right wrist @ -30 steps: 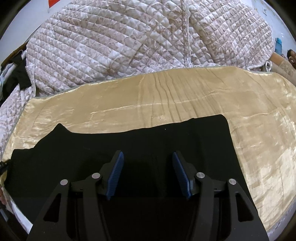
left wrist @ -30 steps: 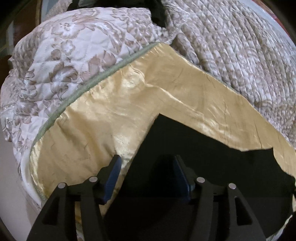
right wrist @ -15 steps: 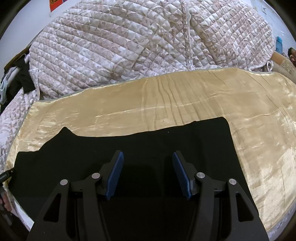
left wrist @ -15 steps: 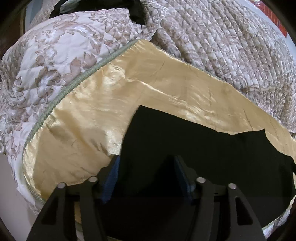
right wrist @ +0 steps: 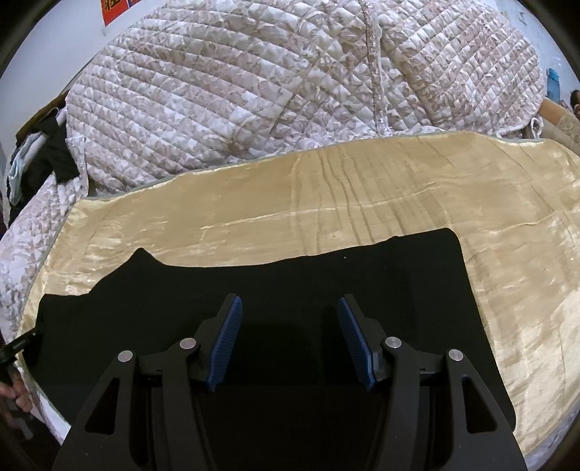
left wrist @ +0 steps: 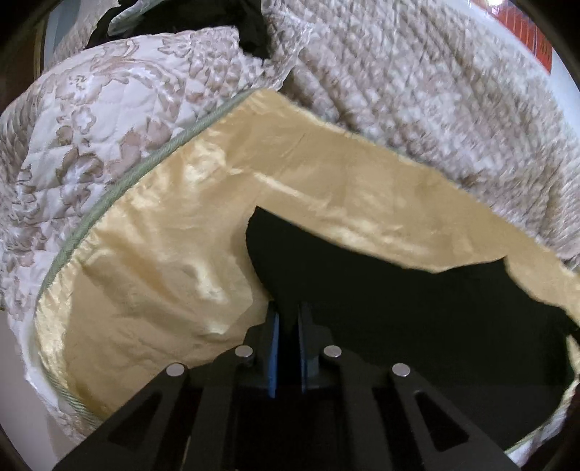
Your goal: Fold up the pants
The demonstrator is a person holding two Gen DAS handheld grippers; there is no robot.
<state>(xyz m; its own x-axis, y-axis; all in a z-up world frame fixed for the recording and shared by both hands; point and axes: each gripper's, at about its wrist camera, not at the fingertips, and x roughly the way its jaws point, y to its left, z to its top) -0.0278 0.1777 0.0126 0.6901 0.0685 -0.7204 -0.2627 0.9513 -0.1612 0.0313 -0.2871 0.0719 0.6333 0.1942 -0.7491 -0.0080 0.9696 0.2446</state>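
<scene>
Pants point(right wrist: 290, 282), black, lie flat on the golden satin bed cover point(right wrist: 362, 203), stretched across the near part of the bed in both wrist views. My left gripper point(left wrist: 288, 322) has just been closing, and its blue pads now stand almost together with the edge of the black cloth pinched between them, at the end of the pants point(left wrist: 362, 290) nearest the bed's left side. My right gripper point(right wrist: 289, 308) hangs over the middle of the garment with its jaws about half apart and nothing pressed between the pads; the cloth lies below them, and I cannot tell whether the fingertips touch it.

Behind the cover rises a heaped quilted bedspread point(right wrist: 290, 90) in a pale floral print, which bounds the far edge of the working space. A grey-green piped border point(left wrist: 119, 195) runs along the cover's left side, with more floral quilting point(left wrist: 90, 126) beyond it. Some dark clothing point(right wrist: 54, 148) sits bundled at the far left, well apart from the pants. At the lower left of the right view a person's hand point(right wrist: 16, 393) grips the other tool's handle.

A red paper sign point(right wrist: 116, 9) on the wall carries dark characters, cut off and unreadable.
</scene>
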